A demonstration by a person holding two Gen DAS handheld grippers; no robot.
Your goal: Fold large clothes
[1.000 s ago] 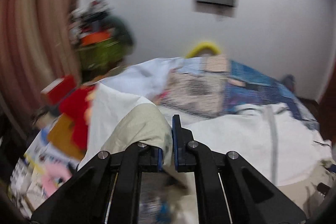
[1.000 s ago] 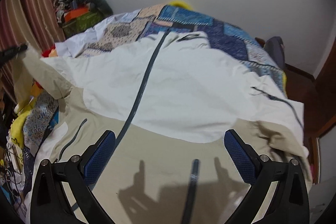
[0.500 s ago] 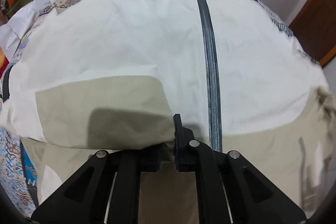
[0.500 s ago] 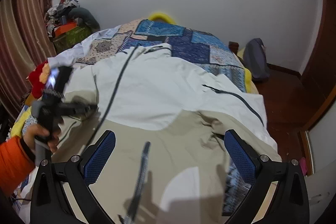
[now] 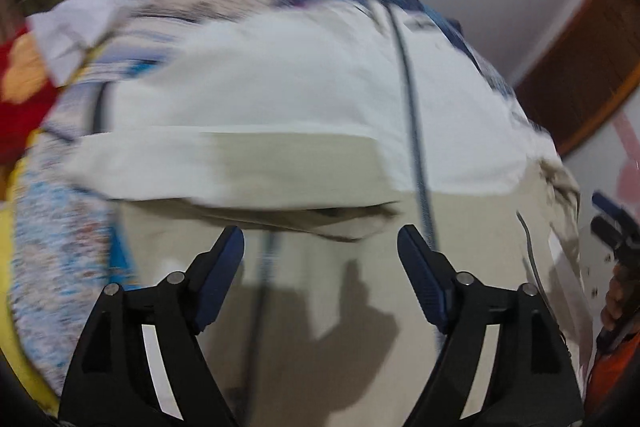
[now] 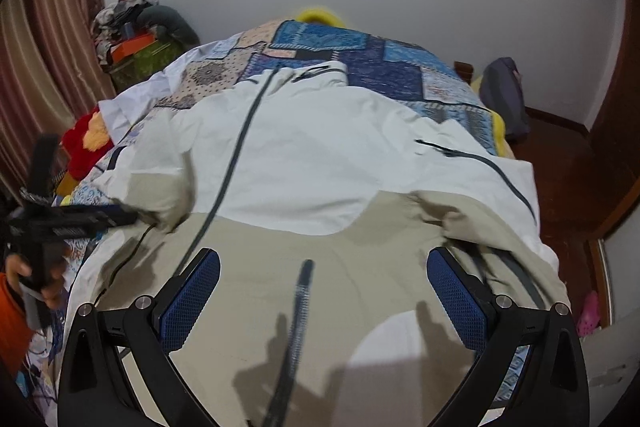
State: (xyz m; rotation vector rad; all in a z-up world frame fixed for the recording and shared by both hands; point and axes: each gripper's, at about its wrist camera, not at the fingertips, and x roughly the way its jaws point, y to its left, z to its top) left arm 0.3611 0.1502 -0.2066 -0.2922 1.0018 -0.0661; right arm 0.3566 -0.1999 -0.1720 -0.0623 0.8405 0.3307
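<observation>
- Jacket (image 6: 320, 163) spread flat on the bed, front up, over a patchwork quilt (image 6: 384, 67); collar end far from the cams, hem near.
- 2-tone: upper body white, lower part + hem beige/khaki; colour seam curves across the chest.
- Dark zip (image 6: 236, 155) runs collar to hem, a bit left of centre in the right wrist view; short dark zip pocket (image 6: 476, 159) on the right-hand sleeve side.
- Left sleeve (image 5: 256, 167) folded in across the front; white at the shoulder end, beige toward the cuff, cuff end lying just short of the zip. Fabric edge under it slightly rumpled.
- Right sleeve side bunched + wrinkled near the bed edge, not flat.
- Left gripper (image 5: 320, 247): jaws just been opening, now stand wide apart; nothing btwn them, sleeve lies just ahead of the tips, pads not touching it. View is motion-blurred.
- Right gripper (image 6: 324, 287): jaws spread wide, empty, hovering over the beige hem area w/ the lower zip btwn the fingers but below them, no contact.
- Person's hand (image 6: 24, 275) in an orange sleeve holds the left tool at the left edge of the right wrist view.
</observation>
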